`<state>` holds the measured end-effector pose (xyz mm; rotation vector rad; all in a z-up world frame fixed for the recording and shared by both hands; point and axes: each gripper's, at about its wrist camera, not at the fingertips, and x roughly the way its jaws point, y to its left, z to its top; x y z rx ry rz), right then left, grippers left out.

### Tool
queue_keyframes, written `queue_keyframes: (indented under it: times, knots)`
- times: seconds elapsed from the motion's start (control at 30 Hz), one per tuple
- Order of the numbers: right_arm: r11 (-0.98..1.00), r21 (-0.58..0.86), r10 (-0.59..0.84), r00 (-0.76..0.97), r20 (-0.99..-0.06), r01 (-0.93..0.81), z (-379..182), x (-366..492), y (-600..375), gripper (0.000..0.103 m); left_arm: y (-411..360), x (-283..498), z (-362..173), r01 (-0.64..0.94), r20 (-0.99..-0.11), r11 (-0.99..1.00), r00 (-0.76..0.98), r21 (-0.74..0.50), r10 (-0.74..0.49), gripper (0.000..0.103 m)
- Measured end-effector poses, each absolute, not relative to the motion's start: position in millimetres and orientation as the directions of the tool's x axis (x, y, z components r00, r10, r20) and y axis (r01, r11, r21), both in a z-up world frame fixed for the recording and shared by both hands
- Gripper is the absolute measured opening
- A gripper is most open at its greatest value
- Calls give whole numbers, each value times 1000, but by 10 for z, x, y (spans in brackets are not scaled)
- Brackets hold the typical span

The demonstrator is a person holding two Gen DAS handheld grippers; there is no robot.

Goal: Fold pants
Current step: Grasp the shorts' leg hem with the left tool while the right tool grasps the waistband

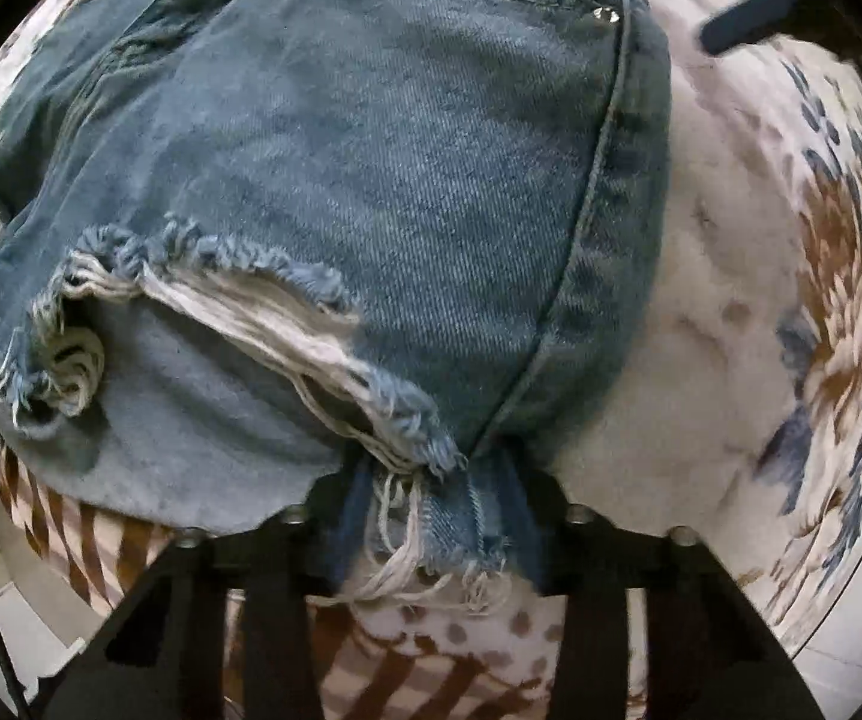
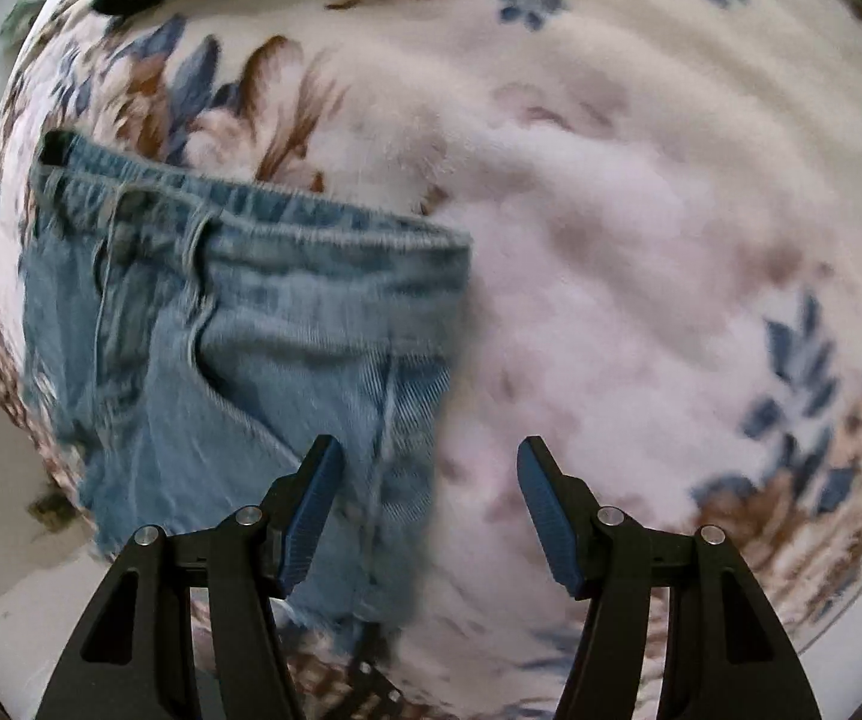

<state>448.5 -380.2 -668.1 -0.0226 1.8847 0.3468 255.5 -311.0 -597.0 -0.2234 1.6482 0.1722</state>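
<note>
Up close, left tool (image 1: 431,516) clamps jeans (image 1: 341,180) hem, fingertips buried; right tool (image 2: 428,504) spread, blurred blanket (image 2: 640,240) below.

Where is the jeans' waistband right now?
In the right wrist view, the waistband runs across the left half, lying on the floral blanket, ahead of the open right gripper.

The left wrist view looks forward along its gripper (image 1: 436,516), pressed very close to the jeans (image 1: 371,180), which fill most of it. The right wrist view sits higher and farther back, looking down past its gripper (image 2: 431,504). Both views share the jeans (image 2: 251,330) and the floral blanket (image 2: 640,210).
</note>
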Motion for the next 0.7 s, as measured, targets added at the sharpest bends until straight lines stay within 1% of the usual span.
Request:
queue_keyframes:
  times: [0.03, 0.07, 0.1, 0.13, 0.17, 0.2, 0.3, 0.47, 0.53, 0.7]
  knots:
    - [956, 239, 167, -358, -919, -169, -6753, 4528, -3786, 64, -3093, 2577, -5930, -244, -996, 970, -76, -21, -41, 28]
    - [957, 245, 173, -370, -913, -158, -6804, 4553, -3777, 60, -3074, 2600, -5887, -238, -996, 971, -73, -23, -41, 23]
    - [954, 267, 199, -374, -906, -138, -6843, 4577, -3769, 43, -3064, 2610, -5860, -230, -997, 973, -72, -22, -40, 20]
    - [948, 292, 226, -379, -897, -125, -6861, 4586, -3756, 31, -3065, 2600, -5847, -224, -997, 974, -70, -20, -36, 19]
    - [946, 298, 232, -381, -895, -124, -6854, 4586, -3738, 23, -3001, 2608, -5845, -218, -997, 976, -67, -23, -38, 15]
    - [949, 290, 226, -371, -901, -126, -6821, 4589, -3736, 18, -2970, 2637, -5772, -214, -997, 976, -67, -29, -44, 12]
    - [948, 291, 235, -335, -912, -126, -6617, 4573, -3716, 17, -2847, 2668, -5525, -210, -996, 976, -62, -47, -62, 6]
    - [948, 298, 259, -280, -925, -109, -6139, 4533, -3683, 16, -2575, 2806, -4954, -195, -999, 980, -12, -42, -45, 5]
    - [948, 303, 269, -264, -926, -99, -5928, 4536, -3675, 16, -2429, 2884, -4649, -202, -1000, 979, 8, -31, -30, 5]
    - [944, 308, 277, -223, -935, -118, -5373, 4576, -3370, 16, -1824, 3136, -3934, -240, -997, 971, 77, 0, 19, 5]
